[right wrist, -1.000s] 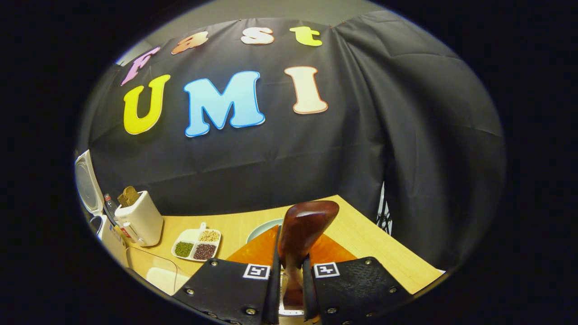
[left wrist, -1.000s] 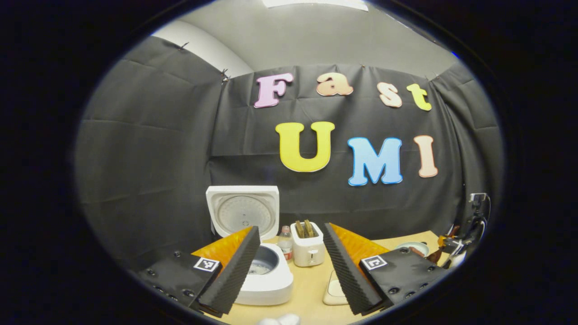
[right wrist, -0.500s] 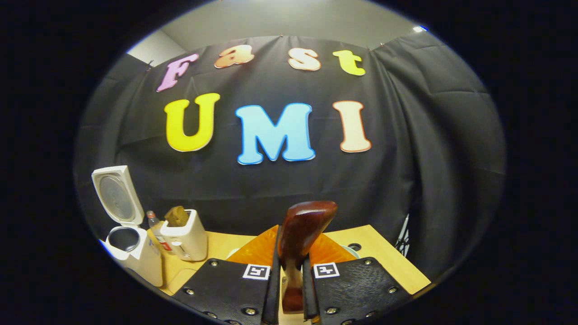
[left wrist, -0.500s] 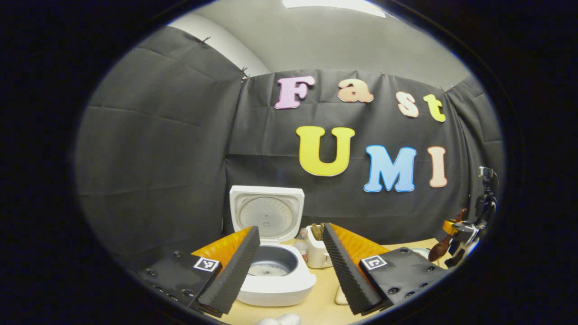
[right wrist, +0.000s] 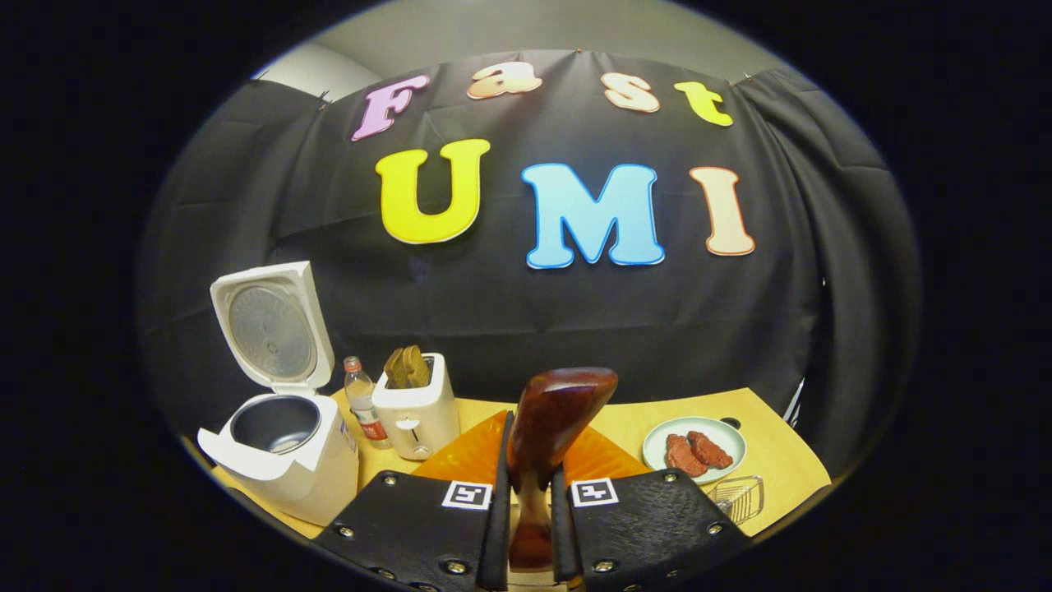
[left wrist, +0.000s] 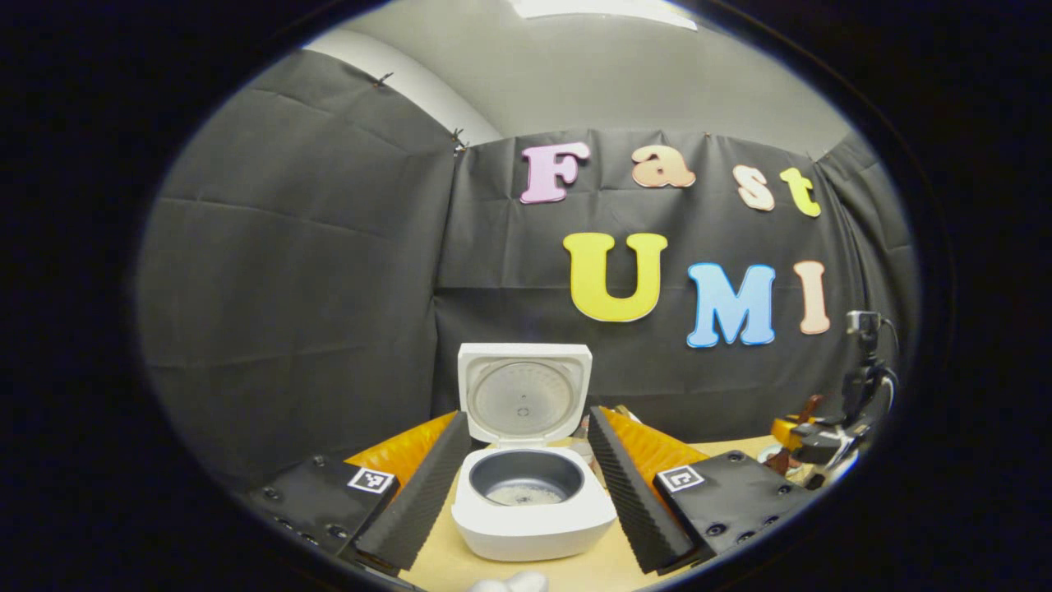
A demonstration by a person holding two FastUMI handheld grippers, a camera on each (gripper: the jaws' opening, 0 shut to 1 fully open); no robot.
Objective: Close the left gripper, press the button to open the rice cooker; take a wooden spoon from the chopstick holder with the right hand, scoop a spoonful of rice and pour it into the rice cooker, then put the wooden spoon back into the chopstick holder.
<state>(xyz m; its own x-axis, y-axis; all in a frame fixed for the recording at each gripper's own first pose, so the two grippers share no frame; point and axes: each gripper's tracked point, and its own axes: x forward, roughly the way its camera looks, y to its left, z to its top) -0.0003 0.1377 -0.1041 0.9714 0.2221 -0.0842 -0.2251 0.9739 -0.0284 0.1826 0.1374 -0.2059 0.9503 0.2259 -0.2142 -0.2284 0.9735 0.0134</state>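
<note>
While my right gripper (right wrist: 527, 526) is clamped on the spoon (right wrist: 549, 427), both fingers press its handle from either side and the dark bowl stands up above them, tilted a little to the right. I cannot tell whether any rice lies in the bowl, since I see only its back. My left gripper (left wrist: 519, 485) stands wide apart and holds nothing; its fingers (left wrist: 415, 506) frame the cooker (left wrist: 532, 510) without touching it, as far as I can judge.

I take the cooker as my landmark. Its lid (left wrist: 524, 399) stands upright at the back, and the grey inner pot shows a pale patch at its bottom, too small for me to name. In the right gripper view the cooker (right wrist: 283, 452) sits to the left of the held spoon, well apart from it. Just right of the cooker stands a small bottle (right wrist: 362, 403), and just beyond that a white toaster (right wrist: 415, 411) with brown slices sticking out of its top. Farther right of the cooker, past the spoon, a plate (right wrist: 694, 448) with two reddish pieces rests on the table (right wrist: 781, 460), with a small wire thing (right wrist: 738, 497) beside it.

In the left gripper view I also see the right gripper (left wrist: 809, 444) far to the right of the cooker, with the spoon in it.
</note>
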